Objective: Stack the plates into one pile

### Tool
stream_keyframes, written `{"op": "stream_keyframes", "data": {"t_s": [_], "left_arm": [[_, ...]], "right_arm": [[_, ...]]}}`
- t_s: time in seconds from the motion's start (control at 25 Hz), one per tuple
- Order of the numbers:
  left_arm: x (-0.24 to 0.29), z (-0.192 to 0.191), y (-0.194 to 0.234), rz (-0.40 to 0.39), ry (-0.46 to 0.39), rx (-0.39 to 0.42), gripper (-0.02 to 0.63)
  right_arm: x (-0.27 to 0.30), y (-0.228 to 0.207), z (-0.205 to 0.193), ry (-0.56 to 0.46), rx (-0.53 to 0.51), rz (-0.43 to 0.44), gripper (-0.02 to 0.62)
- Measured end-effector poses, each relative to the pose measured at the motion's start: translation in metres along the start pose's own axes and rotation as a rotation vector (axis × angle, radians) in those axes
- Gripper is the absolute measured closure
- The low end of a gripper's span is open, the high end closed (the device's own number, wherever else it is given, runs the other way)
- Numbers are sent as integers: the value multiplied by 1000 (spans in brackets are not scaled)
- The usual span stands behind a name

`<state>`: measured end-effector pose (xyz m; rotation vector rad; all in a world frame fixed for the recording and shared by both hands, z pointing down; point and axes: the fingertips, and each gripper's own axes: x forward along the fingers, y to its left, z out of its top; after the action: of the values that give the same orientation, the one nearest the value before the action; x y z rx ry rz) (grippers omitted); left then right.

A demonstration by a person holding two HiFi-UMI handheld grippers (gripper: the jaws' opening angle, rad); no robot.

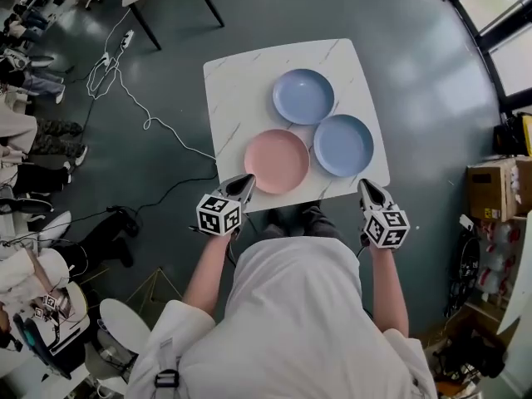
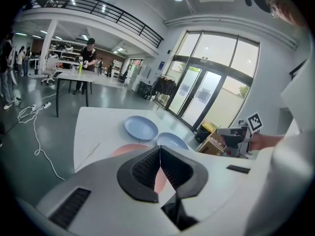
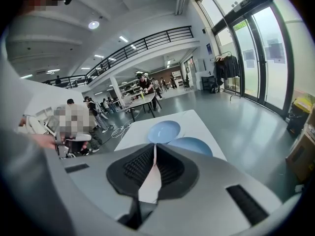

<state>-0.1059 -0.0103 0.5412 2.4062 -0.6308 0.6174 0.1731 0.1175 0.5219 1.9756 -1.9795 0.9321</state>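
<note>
Your left hand-held gripper (image 1: 246,179) and right hand-held gripper (image 1: 369,184) are clenched empty. The plates (image 1: 277,160) (image 1: 303,96) (image 1: 343,145) lie unstacked, rims perhaps touching.

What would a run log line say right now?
pink plate, far blue plate, right blue plate: unstacked on table | left tool: shut, empty | right tool: shut, empty

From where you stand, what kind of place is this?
Probably a big open workspace or lab hall, not a home. There is an upper walkway with a railing, tall glass doors, and people at work tables across a grey floor.
</note>
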Motion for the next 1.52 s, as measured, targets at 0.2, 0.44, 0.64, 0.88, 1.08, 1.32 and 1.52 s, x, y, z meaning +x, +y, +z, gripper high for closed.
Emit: {"op": "stream_keyframes", "data": {"t_s": [0.2,0.44,0.64,0.88,1.08,1.32,1.52], "left_arm": [[34,6,-14,8,8,-25,592],[74,9,-31,0,19,-36,592],[111,7,-41,2,35,-66,591],[146,-9,-58,-16,72,-125,589],[177,-23,-60,-9,117,-145,589],[213,-28,-48,16,181,-168,488],[247,-32,-42,31,248,-183,482]], "right_arm": [[19,-24,5,51,1,41,563],[39,-54,1,109,12,67,563],[61,-79,-4,146,42,78,563],[76,-108,-12,169,94,79,563],[88,-132,-31,212,109,83,563],[105,-162,-56,267,115,61,561],[119,-183,-66,284,134,43,561]]}}
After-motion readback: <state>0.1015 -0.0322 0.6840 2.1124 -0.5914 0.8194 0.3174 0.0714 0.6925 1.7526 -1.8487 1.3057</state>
